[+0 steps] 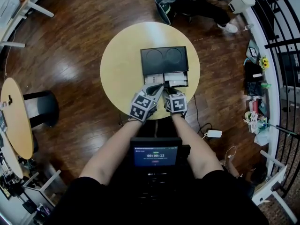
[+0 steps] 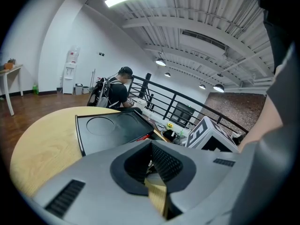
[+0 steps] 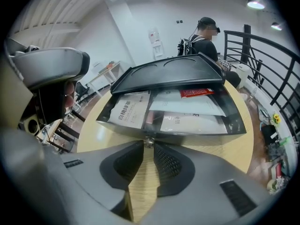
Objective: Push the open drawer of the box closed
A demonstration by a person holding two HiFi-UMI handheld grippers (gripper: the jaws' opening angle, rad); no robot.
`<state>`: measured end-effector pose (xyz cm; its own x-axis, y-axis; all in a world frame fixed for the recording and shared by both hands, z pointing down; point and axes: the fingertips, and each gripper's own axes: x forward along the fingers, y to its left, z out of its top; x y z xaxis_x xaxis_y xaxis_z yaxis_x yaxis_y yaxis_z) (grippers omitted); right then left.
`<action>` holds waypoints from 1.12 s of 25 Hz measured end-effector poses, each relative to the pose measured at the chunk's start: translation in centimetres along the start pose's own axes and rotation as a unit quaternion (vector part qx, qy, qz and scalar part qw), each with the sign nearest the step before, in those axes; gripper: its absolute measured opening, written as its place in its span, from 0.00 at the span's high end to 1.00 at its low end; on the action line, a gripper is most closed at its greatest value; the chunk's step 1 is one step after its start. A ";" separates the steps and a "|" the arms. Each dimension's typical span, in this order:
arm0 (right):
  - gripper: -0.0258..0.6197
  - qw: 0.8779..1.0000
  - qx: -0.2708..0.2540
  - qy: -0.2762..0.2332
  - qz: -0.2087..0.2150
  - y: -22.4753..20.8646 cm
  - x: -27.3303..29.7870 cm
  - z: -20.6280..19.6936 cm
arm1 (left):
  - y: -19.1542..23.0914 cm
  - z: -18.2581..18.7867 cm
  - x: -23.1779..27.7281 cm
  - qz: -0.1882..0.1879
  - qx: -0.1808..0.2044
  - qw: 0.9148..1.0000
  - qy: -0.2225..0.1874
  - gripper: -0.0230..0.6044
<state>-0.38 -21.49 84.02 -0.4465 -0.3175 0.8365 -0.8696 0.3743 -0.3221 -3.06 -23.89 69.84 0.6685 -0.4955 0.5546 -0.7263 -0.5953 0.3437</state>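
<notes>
Black box on the round worktop, its drawer pulled out toward the person; the right gripper has its fingers narrowed onto the drawer's small front knob, one tip against each side. The left gripper, fingers closed together and empty, hovers just beside it. The drawer holds a white packet printed in Chinese, seemingly 白桃绿茶, and a red label too small to read.

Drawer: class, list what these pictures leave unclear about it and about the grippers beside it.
- Right gripper view: whether the right gripper actually grips the knob of the drawer; the contact is too small to tell.
- Left gripper view: the drawer, hidden behind the left gripper itself.
- Head view: print on the packets in the drawer, too small.
</notes>
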 end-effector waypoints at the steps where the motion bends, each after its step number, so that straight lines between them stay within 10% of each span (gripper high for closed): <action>1: 0.80 1.000 -0.001 -0.002 0.000 0.1 0.0 0.1 | 0.1 0.0 -0.1 0.000 -0.001 1.000 0.000 0.90; 28: 0.80 1.000 -0.001 -0.025 -0.002 0.1 -0.3 4.7 | 2.0 1.9 0.1 0.004 -0.004 1.000 -0.005 0.90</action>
<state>-1.34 -25.43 81.66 -0.4533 -0.3620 0.8145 -0.8707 0.3755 -0.3177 -4.10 -26.31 69.12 0.6639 -0.5068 0.5500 -0.7332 -0.5857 0.3454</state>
